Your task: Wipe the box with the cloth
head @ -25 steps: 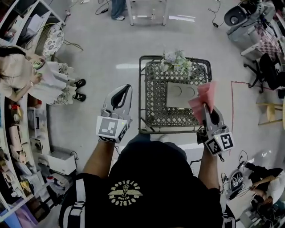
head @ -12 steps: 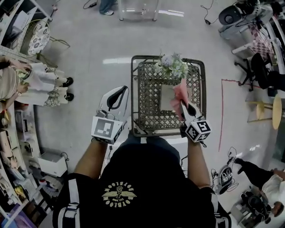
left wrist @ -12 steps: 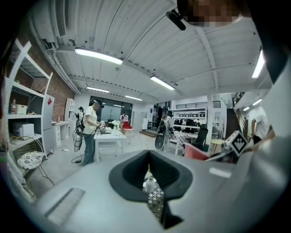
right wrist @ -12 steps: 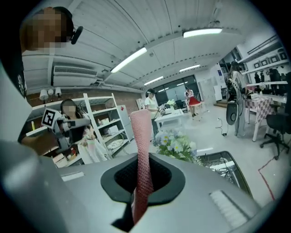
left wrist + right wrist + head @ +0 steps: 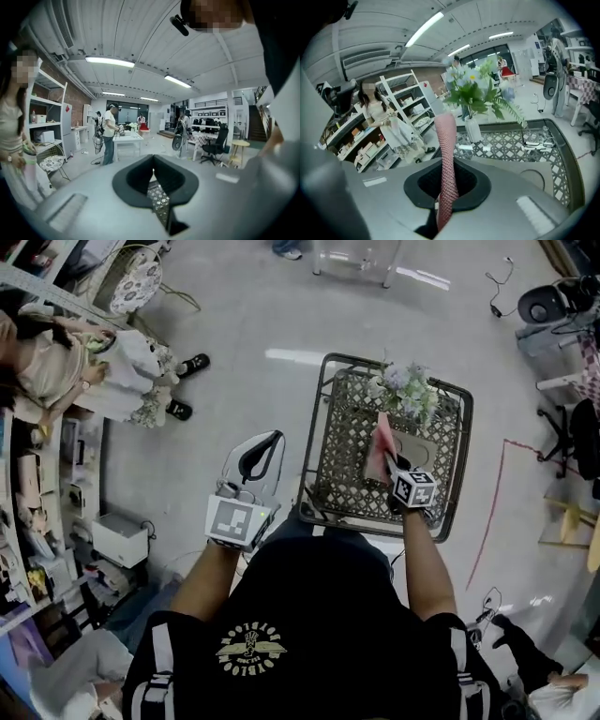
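Pink mesh cloth (image 5: 444, 140) is pinched between the jaws of your right gripper (image 5: 447, 182) and sticks up past their tips. You hold it over the left edge of the flat grey cardboard box (image 5: 419, 448), which lies on the dark metal lattice table (image 5: 323, 423) near a white vase of pale flowers (image 5: 405, 390). Whether cloth and box touch cannot be told. Your left gripper (image 5: 266, 439) is beside the table's left rim, jaws pressed together with nothing between them.

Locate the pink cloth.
In the head view, the pink cloth is clamped in the right gripper, over the grey box on the lattice table, just short of the flowers.
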### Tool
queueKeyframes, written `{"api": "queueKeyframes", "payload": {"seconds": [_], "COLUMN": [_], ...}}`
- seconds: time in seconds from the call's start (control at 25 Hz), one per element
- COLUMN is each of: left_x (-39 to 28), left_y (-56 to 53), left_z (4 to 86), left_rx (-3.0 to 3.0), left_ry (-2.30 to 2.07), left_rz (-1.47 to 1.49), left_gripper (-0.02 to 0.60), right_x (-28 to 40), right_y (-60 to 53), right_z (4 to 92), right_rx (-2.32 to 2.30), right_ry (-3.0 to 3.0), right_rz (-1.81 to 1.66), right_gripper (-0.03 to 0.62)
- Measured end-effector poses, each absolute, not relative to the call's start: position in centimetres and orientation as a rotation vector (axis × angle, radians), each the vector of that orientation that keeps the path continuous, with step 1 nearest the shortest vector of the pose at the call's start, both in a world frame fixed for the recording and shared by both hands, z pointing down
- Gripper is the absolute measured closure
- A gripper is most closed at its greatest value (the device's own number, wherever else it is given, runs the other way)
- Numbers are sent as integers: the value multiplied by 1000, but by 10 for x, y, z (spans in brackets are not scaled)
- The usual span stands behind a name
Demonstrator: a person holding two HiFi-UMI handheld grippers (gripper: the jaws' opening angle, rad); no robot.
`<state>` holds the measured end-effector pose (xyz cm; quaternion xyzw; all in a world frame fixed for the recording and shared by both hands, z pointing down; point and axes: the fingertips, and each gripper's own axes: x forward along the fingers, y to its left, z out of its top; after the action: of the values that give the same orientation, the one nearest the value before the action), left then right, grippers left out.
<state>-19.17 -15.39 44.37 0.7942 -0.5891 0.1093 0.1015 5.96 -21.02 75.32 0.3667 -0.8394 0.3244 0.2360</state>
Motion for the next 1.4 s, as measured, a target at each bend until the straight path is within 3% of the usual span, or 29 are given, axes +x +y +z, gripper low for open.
{"api": "queueKeyframes", "payload": {"seconds": [0.48,1.4], "left_x": [-231,-112], "left_y": [-105,-116], "left_z": [425,431], "left_rx": [2169,2212], "left_ry": [-1984,-1930], "left_rz": [406,462], "left_gripper": [581,581], "right_x": [68,263], "right_y": [-230,-237], "right_z": [850,874], "right_rx": [997,1149], "right_ry": [-2073,-1898], "right_rz": [1034,994], "right_gripper": [577,577]}}
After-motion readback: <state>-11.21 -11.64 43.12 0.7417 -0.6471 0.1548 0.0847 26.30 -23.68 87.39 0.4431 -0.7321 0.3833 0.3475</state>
